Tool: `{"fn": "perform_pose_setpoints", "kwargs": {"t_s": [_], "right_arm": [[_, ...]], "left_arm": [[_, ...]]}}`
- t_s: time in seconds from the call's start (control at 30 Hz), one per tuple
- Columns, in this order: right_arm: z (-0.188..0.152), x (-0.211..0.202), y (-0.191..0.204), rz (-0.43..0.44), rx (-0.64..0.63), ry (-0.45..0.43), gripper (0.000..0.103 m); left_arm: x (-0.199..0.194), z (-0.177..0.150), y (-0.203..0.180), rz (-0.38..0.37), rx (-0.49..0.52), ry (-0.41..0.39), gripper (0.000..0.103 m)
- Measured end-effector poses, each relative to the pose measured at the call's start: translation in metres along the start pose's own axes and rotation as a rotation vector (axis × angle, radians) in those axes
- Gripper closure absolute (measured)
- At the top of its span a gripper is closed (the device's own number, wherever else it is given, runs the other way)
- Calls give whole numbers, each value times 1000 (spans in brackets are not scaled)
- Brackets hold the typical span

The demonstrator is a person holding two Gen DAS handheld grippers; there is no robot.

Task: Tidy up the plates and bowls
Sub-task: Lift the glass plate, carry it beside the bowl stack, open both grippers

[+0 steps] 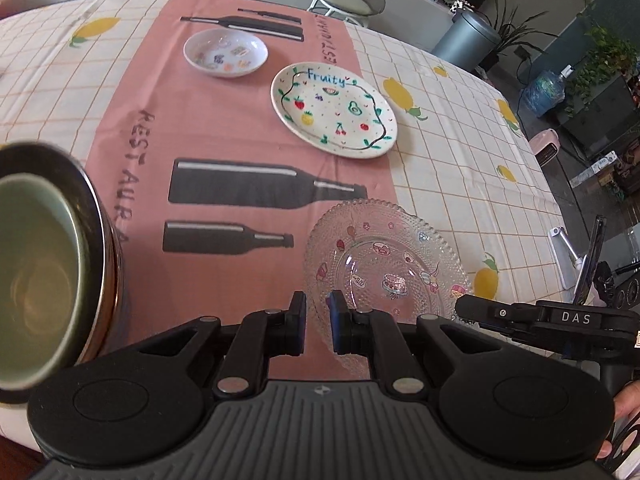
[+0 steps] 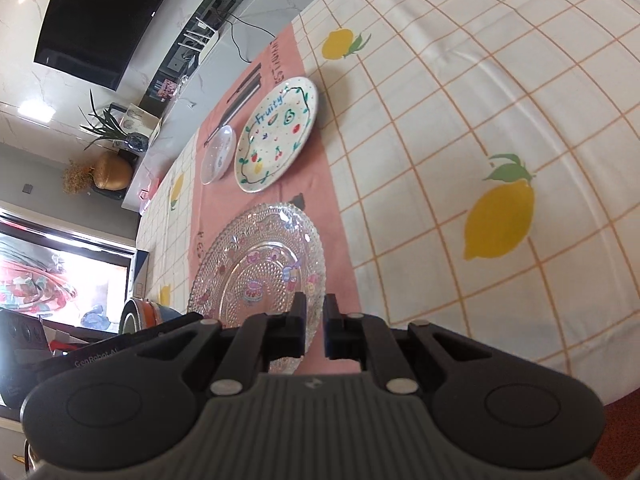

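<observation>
A clear beaded glass plate (image 1: 384, 272) with cartoon stickers hangs just above the pink cloth strip. My left gripper (image 1: 318, 320) is shut on its near-left rim. My right gripper (image 2: 315, 322) is shut on the opposite rim of the same glass plate (image 2: 256, 272), and its black finger also shows in the left wrist view. A white "Fruity" plate (image 1: 334, 110) (image 2: 276, 136) lies farther along the strip. Beyond it sits a small white sticker dish (image 1: 226, 53) (image 2: 218, 154). Nested bowls (image 1: 40, 272), the inner one green, stand close on the left.
A checked lemon-print tablecloth (image 2: 460, 160) covers the table. The bowl stack's striped outside (image 2: 140, 316) shows beside the left gripper's body. Off the table stand a grey bin (image 1: 466, 36), a stool (image 1: 348, 0) and a wall screen (image 2: 100, 12).
</observation>
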State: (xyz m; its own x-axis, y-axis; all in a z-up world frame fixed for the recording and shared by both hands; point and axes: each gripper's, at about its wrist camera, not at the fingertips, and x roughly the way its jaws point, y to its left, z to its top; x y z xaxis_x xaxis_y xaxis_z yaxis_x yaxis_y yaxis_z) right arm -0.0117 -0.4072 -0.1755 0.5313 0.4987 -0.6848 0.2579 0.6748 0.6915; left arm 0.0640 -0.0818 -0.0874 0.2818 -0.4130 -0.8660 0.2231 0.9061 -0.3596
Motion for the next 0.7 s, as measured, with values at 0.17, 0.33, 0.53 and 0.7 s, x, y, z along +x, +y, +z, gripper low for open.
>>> {"fn": "perform_pose_setpoints", "kwargs": {"t_s": [0.17, 0.33, 0.53, 0.7], "right_arm": [[-5, 10, -3, -34, -40, 21, 97], [-6, 19, 4, -62, -89, 24, 97], [-7, 29, 16, -103, -147, 15, 97], [-7, 36, 21, -133, -179, 16, 97]], "left_arm": [[4, -18, 7, 17, -47, -6, 90], [5, -25, 14, 25, -64, -24, 89], [9, -28, 18, 48, -70, -37, 89], [13, -32, 20, 61, -69, -34, 89]]}}
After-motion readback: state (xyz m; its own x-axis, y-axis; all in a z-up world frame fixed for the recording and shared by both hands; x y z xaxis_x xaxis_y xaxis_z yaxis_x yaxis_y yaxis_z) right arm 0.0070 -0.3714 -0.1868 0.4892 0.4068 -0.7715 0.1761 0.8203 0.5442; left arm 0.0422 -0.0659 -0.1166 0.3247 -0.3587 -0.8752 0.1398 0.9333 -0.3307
